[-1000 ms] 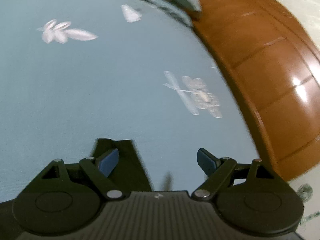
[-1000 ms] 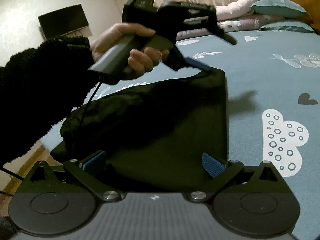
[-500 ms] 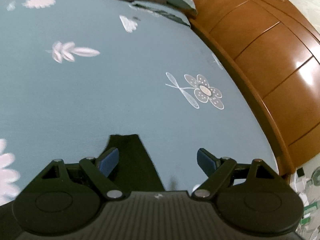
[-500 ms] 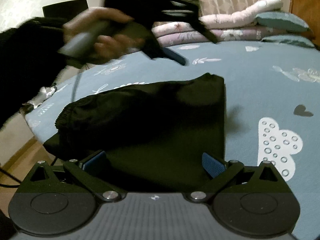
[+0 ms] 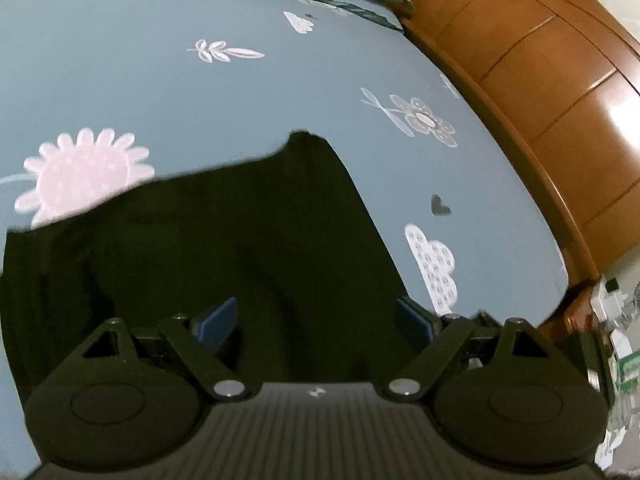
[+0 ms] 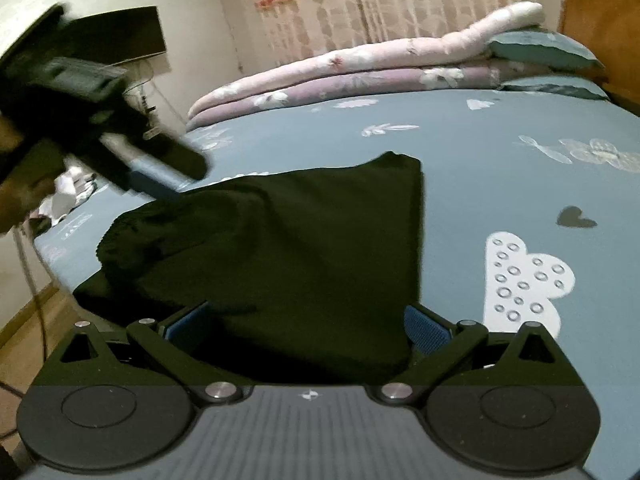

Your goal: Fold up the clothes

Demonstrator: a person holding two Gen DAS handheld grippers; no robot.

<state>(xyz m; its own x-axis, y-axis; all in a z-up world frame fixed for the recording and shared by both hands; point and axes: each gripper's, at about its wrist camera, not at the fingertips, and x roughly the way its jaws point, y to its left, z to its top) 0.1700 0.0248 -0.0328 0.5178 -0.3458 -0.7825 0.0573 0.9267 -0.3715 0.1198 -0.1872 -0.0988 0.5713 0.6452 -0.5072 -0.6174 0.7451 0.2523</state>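
Dim indoor light; fisheye edges; motion blur left.

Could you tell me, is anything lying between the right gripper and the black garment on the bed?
Nothing visible does. The right gripper hangs open directly over the black garment, no object between them; the bedsheet beside it is bare.

Black garment [image 6: 304, 248]; blue sheet [image 5: 200, 92] (white flowers, dotted cloud).
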